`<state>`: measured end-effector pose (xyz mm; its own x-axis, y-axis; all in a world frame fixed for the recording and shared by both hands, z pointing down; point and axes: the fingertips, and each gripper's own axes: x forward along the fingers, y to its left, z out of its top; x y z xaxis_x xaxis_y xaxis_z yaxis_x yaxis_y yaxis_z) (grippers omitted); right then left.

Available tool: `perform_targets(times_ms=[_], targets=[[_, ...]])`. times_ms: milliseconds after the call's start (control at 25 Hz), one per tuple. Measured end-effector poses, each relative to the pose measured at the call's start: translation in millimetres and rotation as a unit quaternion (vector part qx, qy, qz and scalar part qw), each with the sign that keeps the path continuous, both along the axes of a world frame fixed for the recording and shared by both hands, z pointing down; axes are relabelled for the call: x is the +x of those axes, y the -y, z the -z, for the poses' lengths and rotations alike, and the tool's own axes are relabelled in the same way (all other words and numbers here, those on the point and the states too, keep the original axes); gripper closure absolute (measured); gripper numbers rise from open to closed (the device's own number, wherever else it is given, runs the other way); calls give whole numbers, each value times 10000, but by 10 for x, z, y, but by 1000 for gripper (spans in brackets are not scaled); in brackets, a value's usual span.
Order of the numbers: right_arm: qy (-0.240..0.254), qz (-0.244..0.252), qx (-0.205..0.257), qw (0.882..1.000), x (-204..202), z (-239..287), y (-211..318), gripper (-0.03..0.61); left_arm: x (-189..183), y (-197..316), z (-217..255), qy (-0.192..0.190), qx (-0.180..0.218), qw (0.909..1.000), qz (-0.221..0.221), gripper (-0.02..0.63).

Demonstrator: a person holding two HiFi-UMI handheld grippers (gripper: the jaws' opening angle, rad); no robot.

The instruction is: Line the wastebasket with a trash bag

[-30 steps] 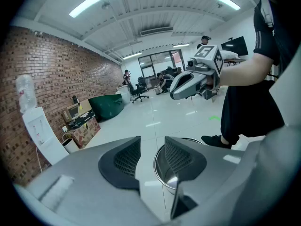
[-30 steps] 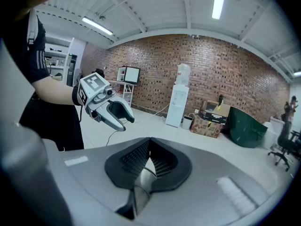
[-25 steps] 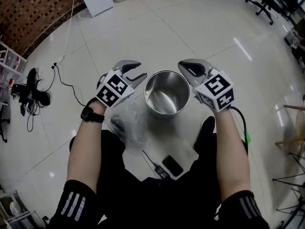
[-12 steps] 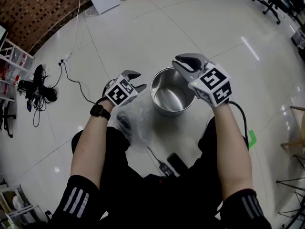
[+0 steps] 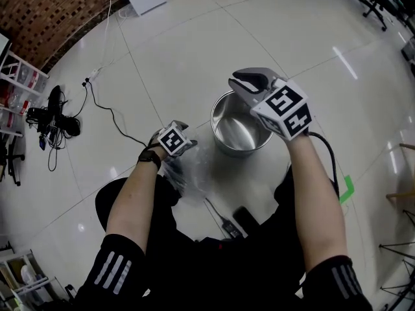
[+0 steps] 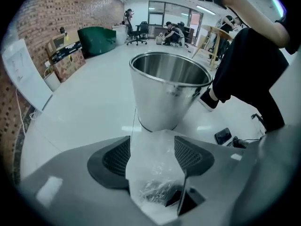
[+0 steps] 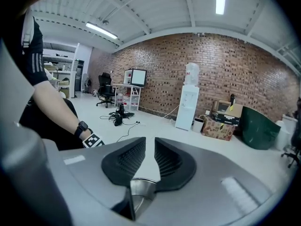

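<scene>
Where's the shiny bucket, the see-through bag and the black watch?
wastebasket (image 6: 167, 102), left gripper view, its outer wall.
trash bag (image 6: 153, 159), left gripper view, its clear crumpled film.
watch (image 5: 148, 159), head view, band on the left wrist.

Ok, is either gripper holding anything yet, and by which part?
Nothing held. The left gripper, jaws just opened wide, straddles the trash bag without pressing it. The right gripper, jaws just opened slightly, is empty above the wastebasket.

You have no word, number, brand or label here that can be read. The white cubes (image 5: 283, 111) you carry show only black square marker patterns, not letters.
</scene>
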<state>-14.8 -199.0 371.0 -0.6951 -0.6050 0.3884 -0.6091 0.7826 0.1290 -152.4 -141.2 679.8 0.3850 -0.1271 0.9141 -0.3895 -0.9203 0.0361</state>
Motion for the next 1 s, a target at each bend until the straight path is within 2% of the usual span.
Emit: perform_targets(times_ms=[200,400,520,680,880,1000], targets=[[-97,-104,-107,9998,-28,-109,90,511,-212,-193,-546,489,-289,9984,-45,321],[-215,-44,-195,9996,-36,-252,54,511,-299,-299,-825,673,-447,9967,-124,327],[-226,-42,-179,9996,-14,-253,40,511,-350,-248,-852,708,-410,9966,-32,439],[-171,-114,-83,9998,53,-177,42,511,-362,-34,-708,697,191,9974,64,617],[-136,-216,-89,9996,115,-123,53,511,-476,276,-363,596,715,9952,307,620],[-114,-259,-60,9996,186,-87,29,511,-449,485,-45,411,1023,9929,450,620]])
